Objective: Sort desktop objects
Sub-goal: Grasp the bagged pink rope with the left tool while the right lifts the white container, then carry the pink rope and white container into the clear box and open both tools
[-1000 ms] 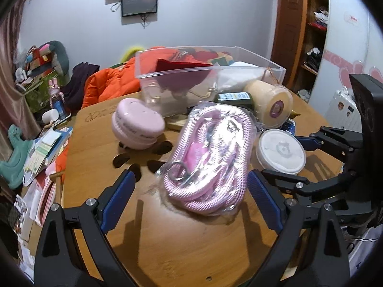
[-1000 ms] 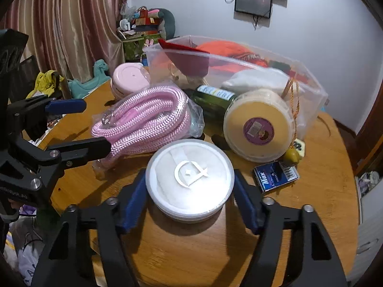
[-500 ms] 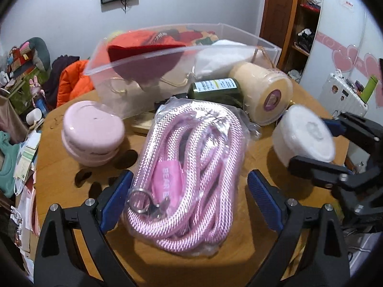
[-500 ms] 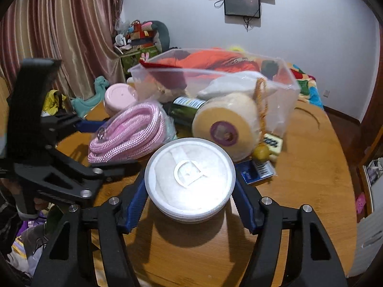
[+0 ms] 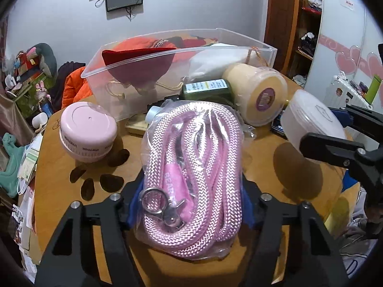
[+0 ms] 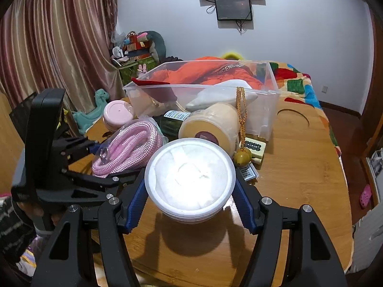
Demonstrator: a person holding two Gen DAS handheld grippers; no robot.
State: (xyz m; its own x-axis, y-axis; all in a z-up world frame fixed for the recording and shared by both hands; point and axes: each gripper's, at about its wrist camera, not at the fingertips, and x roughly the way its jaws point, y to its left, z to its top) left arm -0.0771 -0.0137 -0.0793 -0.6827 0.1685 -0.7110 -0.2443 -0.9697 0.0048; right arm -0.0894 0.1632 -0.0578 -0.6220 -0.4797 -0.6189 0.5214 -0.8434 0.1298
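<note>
A pink rope sealed in a clear bag [image 5: 191, 167] lies on the round wooden table [image 5: 263, 165]. My left gripper [image 5: 191, 203] straddles its near end; the jaws are closing and both blue pads press into the bag. In the right wrist view the same rope [image 6: 134, 148] sits between the left gripper's fingers [image 6: 107, 161]. My right gripper [image 6: 190, 191] is shut on a white round lidded container [image 6: 190, 179], held a little above the table with its shadow below. That container [image 5: 311, 122] and the right gripper [image 5: 328, 126] show at the right of the left wrist view.
A clear plastic bin [image 5: 239, 38] holding a red pouch and a white bag stands at the back of the table. In front of it are a cream tub [image 5: 258, 95], a green bottle [image 5: 205, 88] and a pink round case [image 5: 88, 131]. Clutter lies beyond the table's left edge.
My left gripper slid forward around the bagged rope and its wide jaws came in onto the bag. My right gripper rose with the white container, lifting it off the table.
</note>
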